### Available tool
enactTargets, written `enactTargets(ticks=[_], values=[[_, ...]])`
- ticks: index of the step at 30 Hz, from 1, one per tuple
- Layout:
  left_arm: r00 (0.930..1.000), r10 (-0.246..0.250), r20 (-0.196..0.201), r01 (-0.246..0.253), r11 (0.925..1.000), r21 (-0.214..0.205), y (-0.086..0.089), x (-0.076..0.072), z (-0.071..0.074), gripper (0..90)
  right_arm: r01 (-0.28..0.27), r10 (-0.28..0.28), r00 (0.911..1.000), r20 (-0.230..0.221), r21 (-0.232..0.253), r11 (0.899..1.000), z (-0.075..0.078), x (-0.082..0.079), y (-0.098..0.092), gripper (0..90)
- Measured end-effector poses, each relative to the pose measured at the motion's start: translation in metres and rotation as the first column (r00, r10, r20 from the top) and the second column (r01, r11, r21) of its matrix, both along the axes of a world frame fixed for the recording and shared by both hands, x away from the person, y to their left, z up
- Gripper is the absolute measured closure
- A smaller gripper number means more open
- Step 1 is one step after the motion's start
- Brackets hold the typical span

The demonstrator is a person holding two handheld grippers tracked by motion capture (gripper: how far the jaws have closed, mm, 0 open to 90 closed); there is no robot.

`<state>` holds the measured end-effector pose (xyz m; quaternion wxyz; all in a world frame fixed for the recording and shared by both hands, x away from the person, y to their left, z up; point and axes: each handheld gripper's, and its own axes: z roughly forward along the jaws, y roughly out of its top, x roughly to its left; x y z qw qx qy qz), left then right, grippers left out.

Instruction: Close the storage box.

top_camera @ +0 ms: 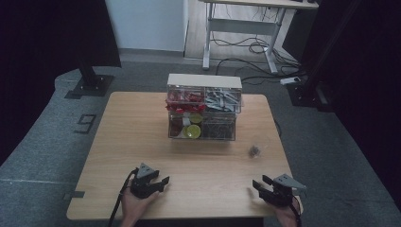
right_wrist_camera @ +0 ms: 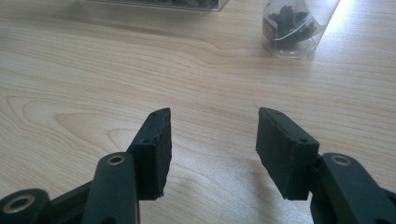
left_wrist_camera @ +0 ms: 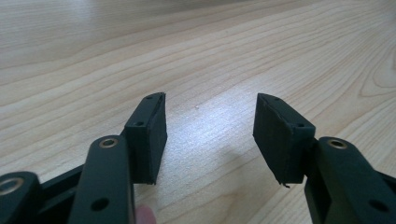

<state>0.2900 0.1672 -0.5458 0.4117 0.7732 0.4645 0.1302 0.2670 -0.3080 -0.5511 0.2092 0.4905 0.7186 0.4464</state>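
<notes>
A clear two-tier organiser box (top_camera: 203,108) stands at the back middle of the wooden table (top_camera: 118,142); its compartments hold red, grey, yellow-green and dark items. A small clear bag of dark bits (top_camera: 255,150) (right_wrist_camera: 292,25) lies on the table to the box's right front. My left gripper (top_camera: 163,182) (left_wrist_camera: 210,140) rests low near the front left edge, open, with bare wood between its pads. My right gripper (top_camera: 259,183) (right_wrist_camera: 212,149) sits near the front right edge, open and holding nothing, pointing toward the bag, which lies well beyond its tips.
The table's front edge runs just under both hands. Grey carpet surrounds the table. A black stand base (top_camera: 90,85) sits at the back left, and a white desk frame (top_camera: 246,28) with loose cables stands behind the table.
</notes>
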Motion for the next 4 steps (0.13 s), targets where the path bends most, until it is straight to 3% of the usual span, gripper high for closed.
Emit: enactTargets(ticks=[4], values=[[1.0000,-0.007,0.000,0.007,1.0000,0.001,-0.0011,-0.0003,0.0000,43.8,0.004,-0.004,1.0000,0.000,0.003,1.000,-0.0005,0.0013,-0.0017,44.7]])
